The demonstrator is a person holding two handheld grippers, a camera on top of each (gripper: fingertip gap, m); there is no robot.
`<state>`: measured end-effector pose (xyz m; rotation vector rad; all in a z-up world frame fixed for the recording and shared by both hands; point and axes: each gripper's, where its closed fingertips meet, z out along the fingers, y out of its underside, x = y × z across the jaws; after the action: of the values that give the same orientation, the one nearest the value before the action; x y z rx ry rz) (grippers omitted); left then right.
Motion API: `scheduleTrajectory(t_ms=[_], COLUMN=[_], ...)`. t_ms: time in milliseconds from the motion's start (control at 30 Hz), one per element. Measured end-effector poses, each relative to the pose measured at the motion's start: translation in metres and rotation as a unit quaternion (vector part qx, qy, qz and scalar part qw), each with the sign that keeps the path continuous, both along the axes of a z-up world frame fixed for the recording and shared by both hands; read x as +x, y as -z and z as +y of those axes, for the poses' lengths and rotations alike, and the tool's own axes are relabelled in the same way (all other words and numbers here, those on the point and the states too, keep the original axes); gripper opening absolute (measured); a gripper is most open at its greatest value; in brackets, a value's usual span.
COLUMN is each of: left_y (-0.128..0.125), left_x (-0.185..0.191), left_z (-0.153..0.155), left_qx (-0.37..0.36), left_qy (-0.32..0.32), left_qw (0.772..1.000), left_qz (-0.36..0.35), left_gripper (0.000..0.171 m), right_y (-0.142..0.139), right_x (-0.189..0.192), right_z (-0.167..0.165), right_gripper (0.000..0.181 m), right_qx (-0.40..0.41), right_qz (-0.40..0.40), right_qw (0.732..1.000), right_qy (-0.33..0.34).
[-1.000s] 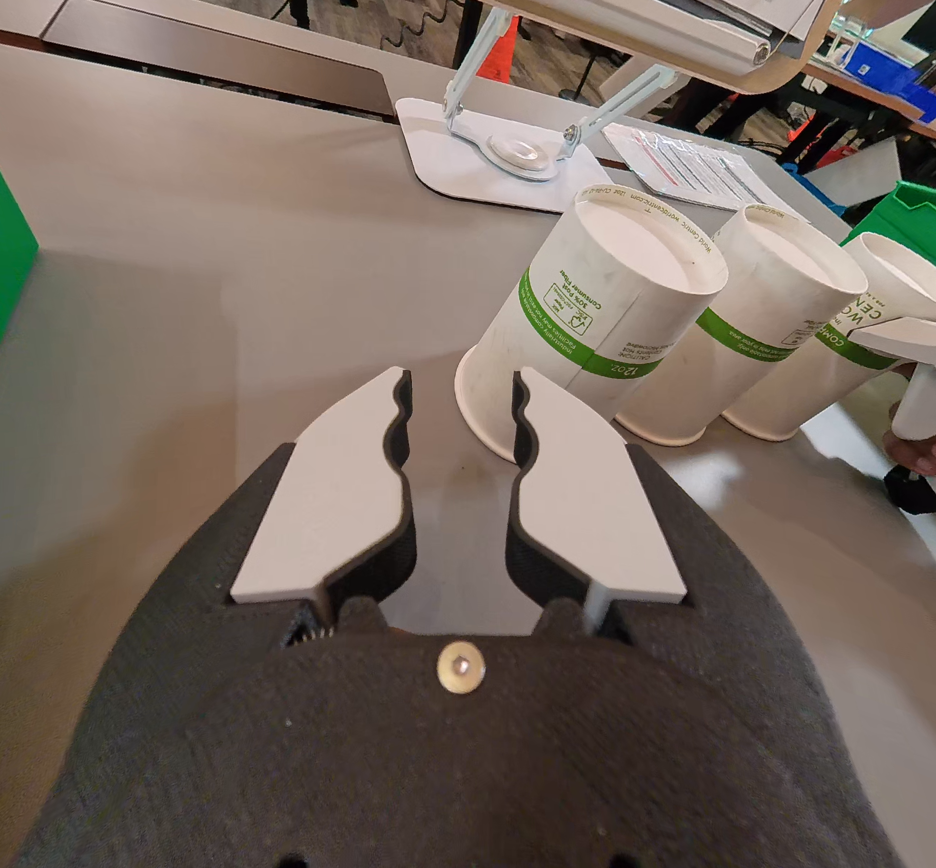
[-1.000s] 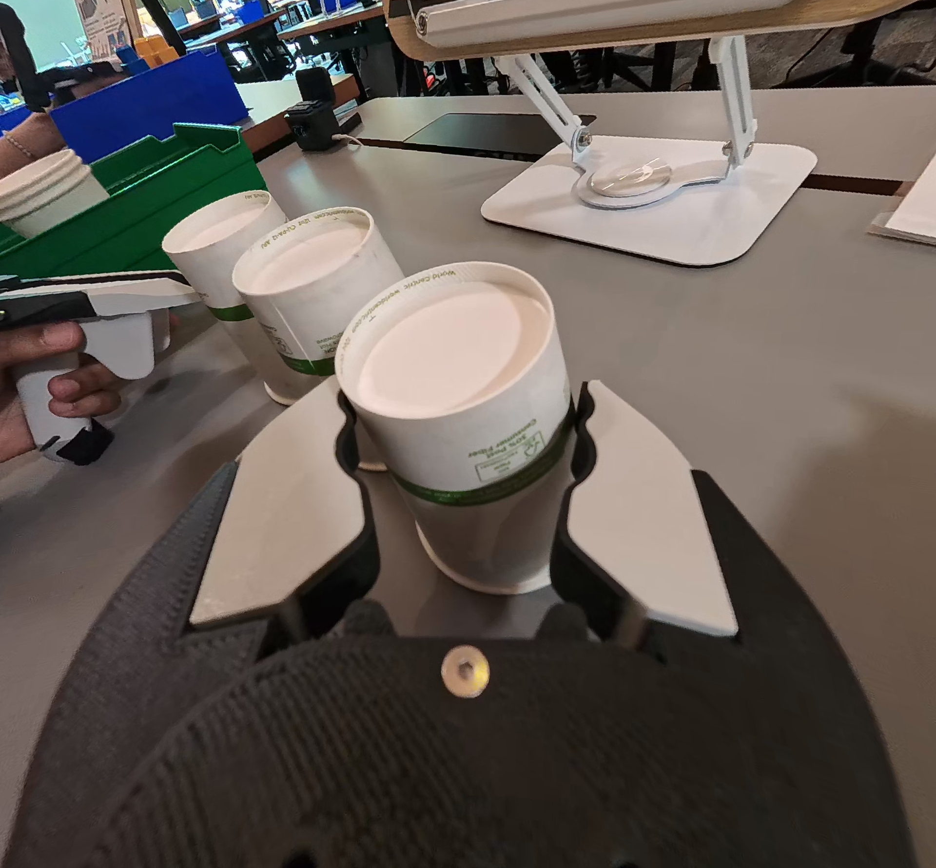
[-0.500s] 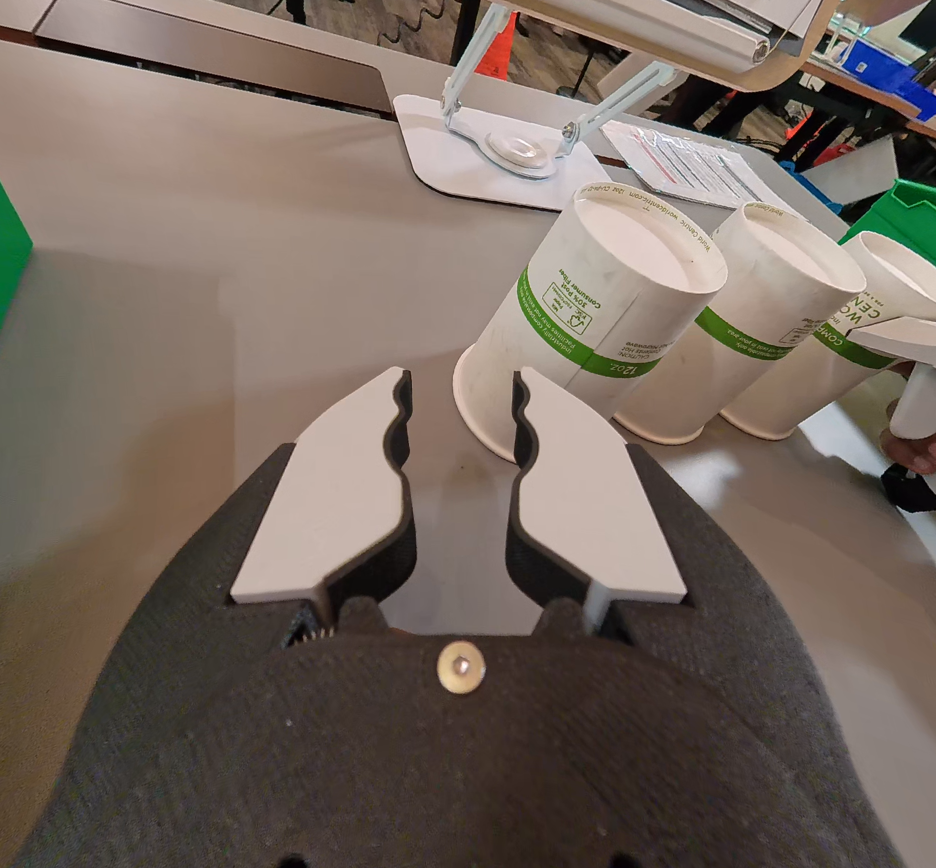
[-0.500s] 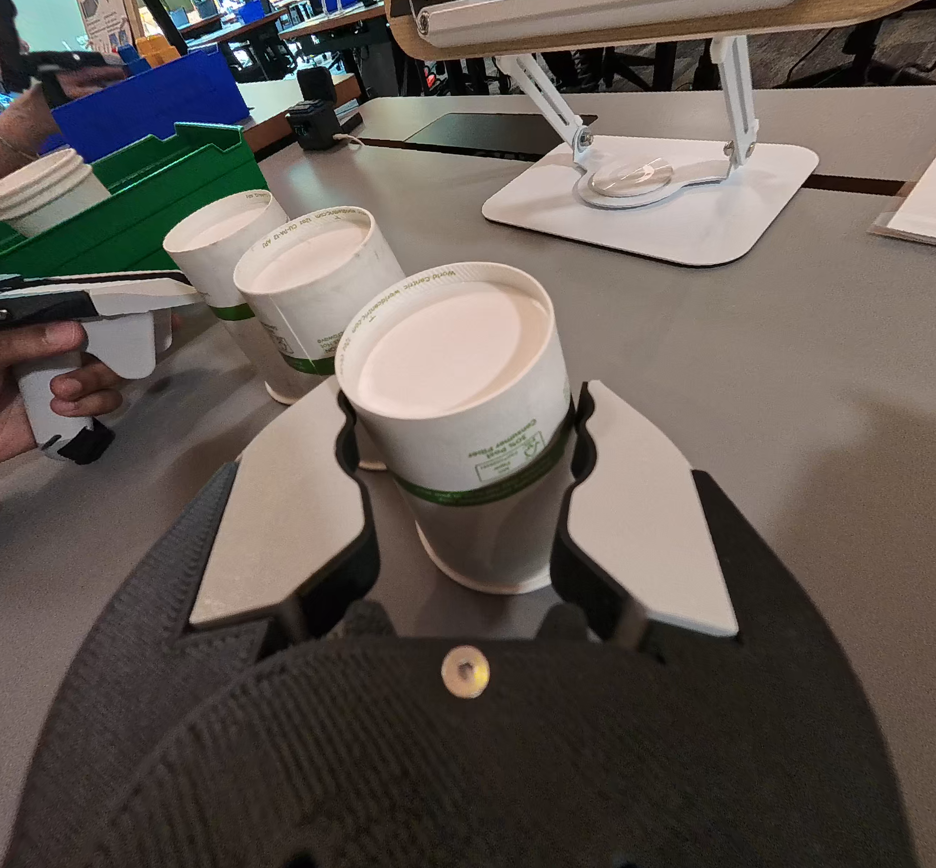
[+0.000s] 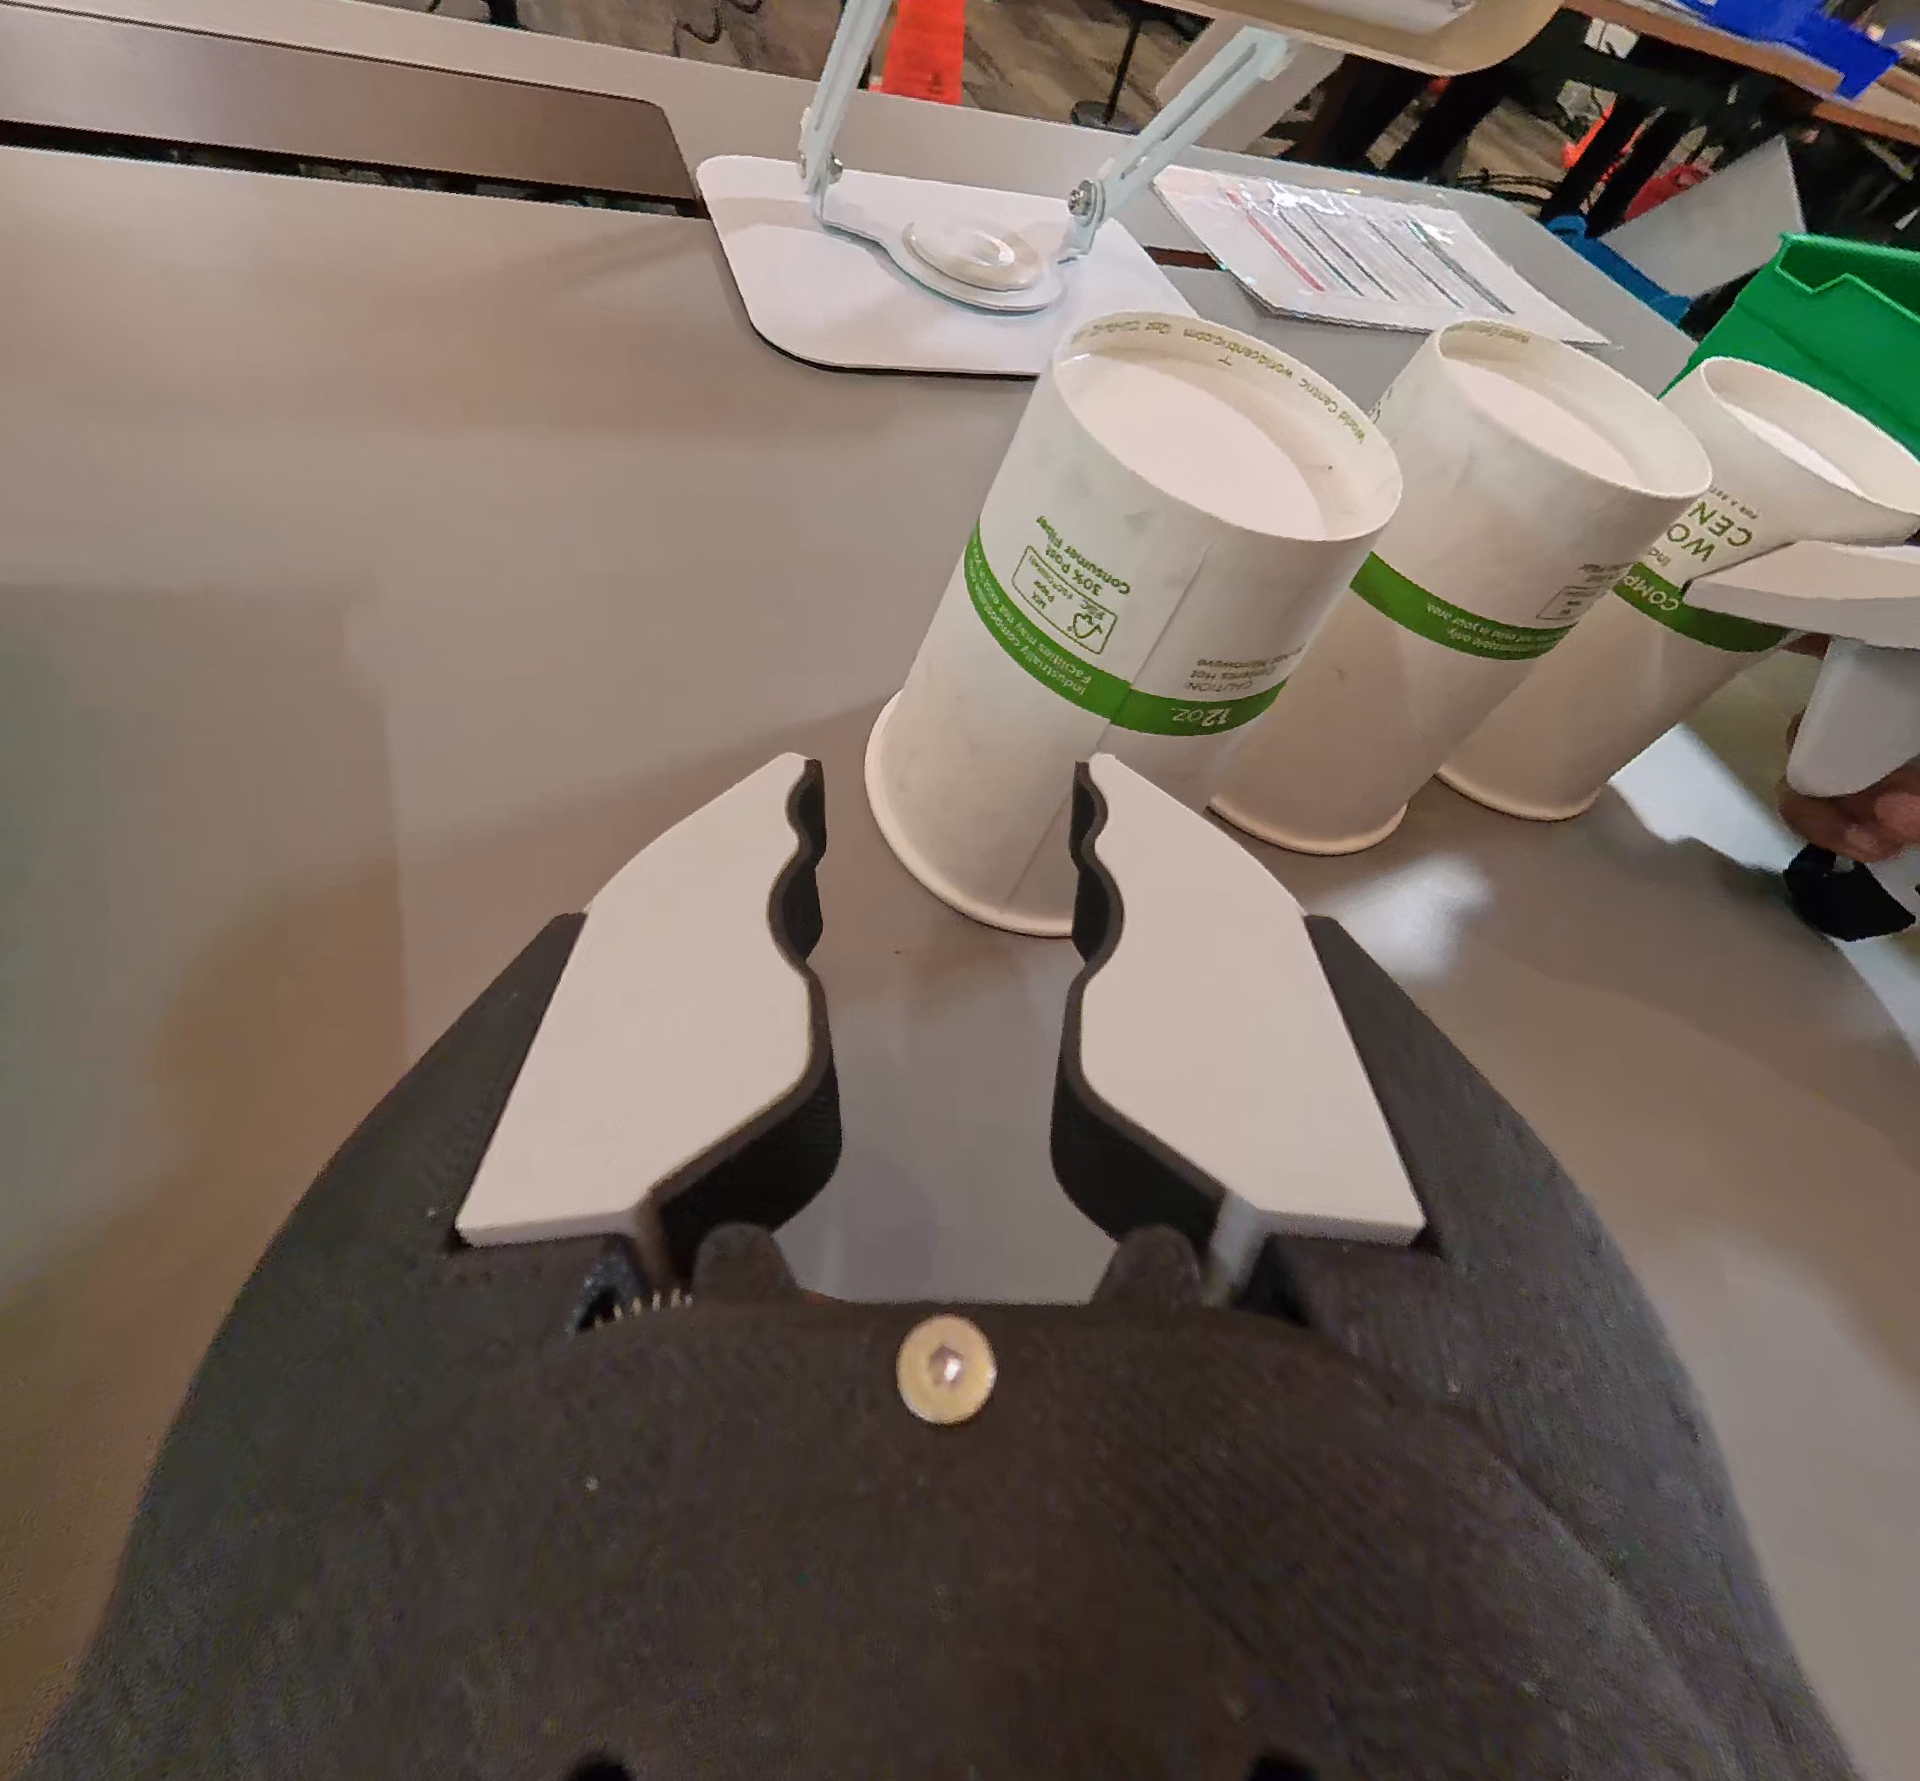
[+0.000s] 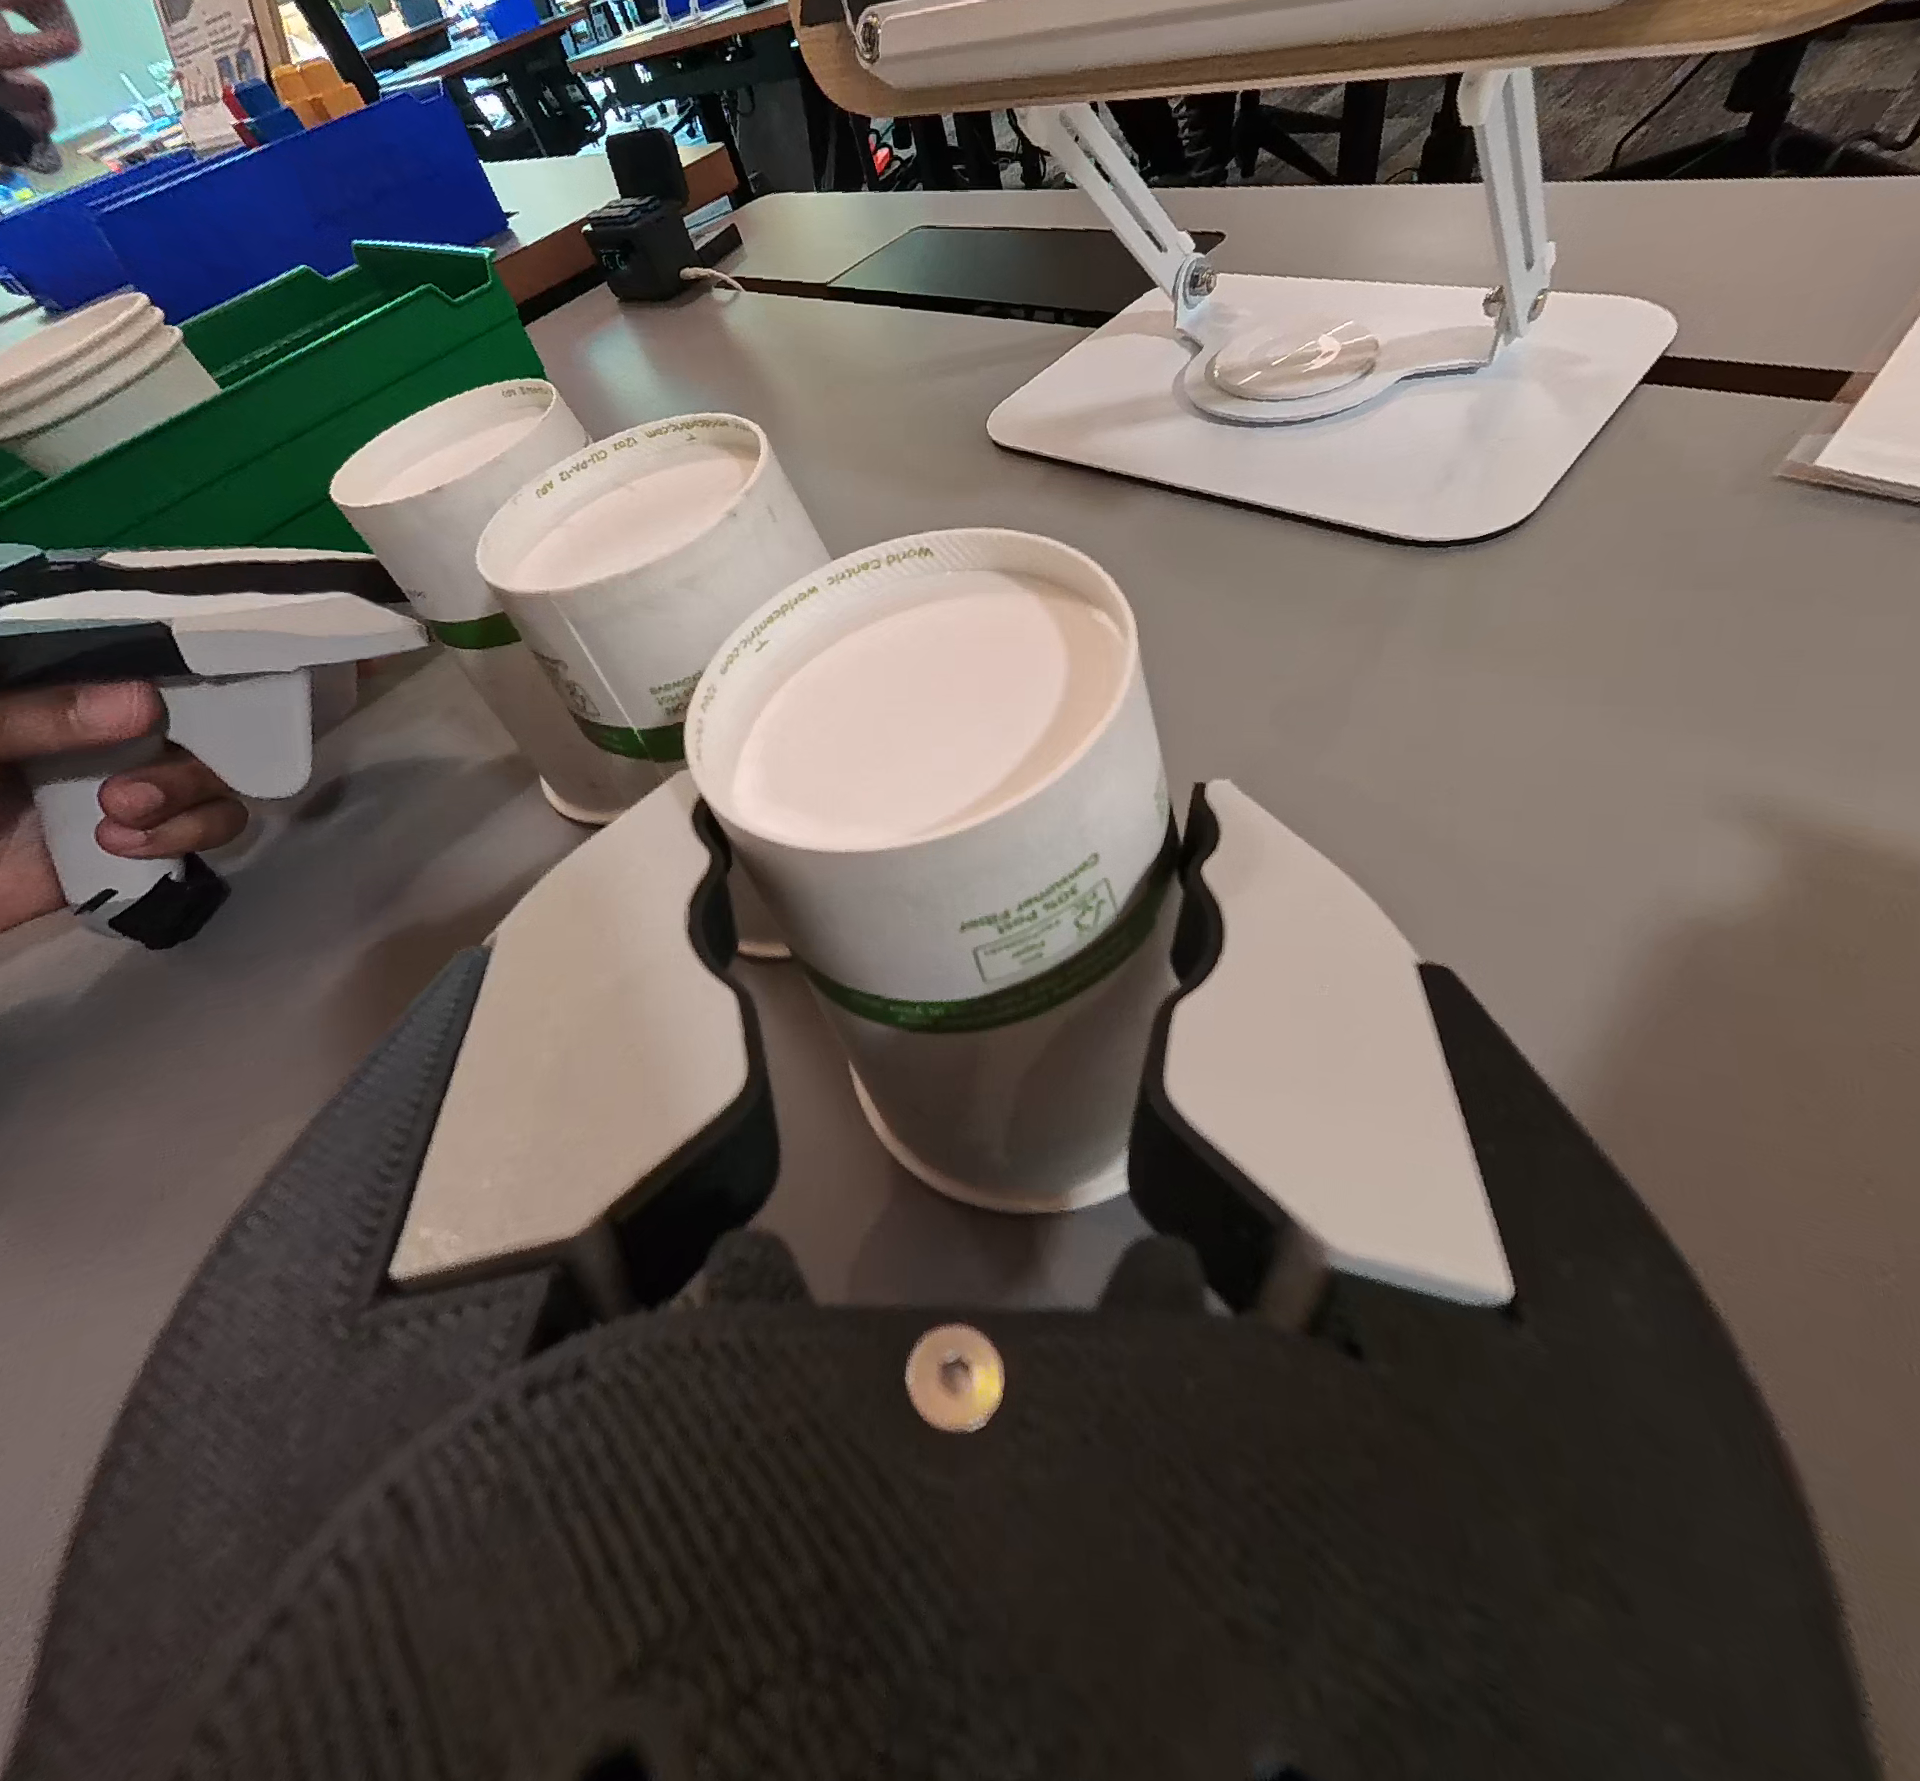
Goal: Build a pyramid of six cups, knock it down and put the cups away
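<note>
Three white paper cups with green bands stand upside down in a row on the grey table (image 5: pixel 416 484). My left gripper (image 5: pixel 945 786) is open and empty, its tips just short of the nearest cup (image 5: pixel 1132 588); the middle cup (image 5: pixel 1486 526) and the far cup (image 5: pixel 1766 443) lie beyond. My right gripper (image 6: pixel 951 806) is open, one finger on each side of the end cup (image 6: pixel 935 723); the right pad touches its band and a thin gap shows at the left pad. The right gripper also shows in the left wrist view (image 5: pixel 1818 588), and the left one, held by a hand, in the right wrist view (image 6: pixel 208 630).
A white stand base (image 6: pixel 1351 401) carrying a wooden board stands behind the cups. A green bin (image 6: pixel 312 381) holds a stack of cups (image 6: pixel 94 381) beside the row. A bagged sheet (image 5: pixel 1351 245) lies at the back. Blue bins (image 6: pixel 260 214) sit on another table.
My left gripper's jaws have opened slightly wider and edged closer to the nearest cup. The right gripper stays around its cup, with the jaws a touch narrower.
</note>
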<state>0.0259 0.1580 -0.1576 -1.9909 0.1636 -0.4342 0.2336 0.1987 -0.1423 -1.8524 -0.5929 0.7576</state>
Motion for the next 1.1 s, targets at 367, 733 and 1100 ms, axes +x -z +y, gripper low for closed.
scheduleTrajectory(t_ms=[367,733,1100], left_y=[0.006,0.016,0.014], left_x=[0.018,0.013,0.015], left_z=[-0.004,0.001,-0.001], left_qx=[-0.008,-0.056,-0.044], left_qy=[0.040,0.038,0.041], left_qw=[0.998,0.998,0.998], left_qz=[0.050,0.010,0.025], left_gripper=[0.047,0.047,0.046], right_y=[0.001,0.001,0.001], right_x=[0.000,0.000,0.000], right_z=[0.000,-0.001,-0.001], right_gripper=[0.085,0.084,0.084], right_qx=[-0.001,0.000,0.001], right_qz=[-0.001,-0.003,-0.005], right_qw=[1.000,1.000,1.000], right_qy=[0.000,0.000,0.002])
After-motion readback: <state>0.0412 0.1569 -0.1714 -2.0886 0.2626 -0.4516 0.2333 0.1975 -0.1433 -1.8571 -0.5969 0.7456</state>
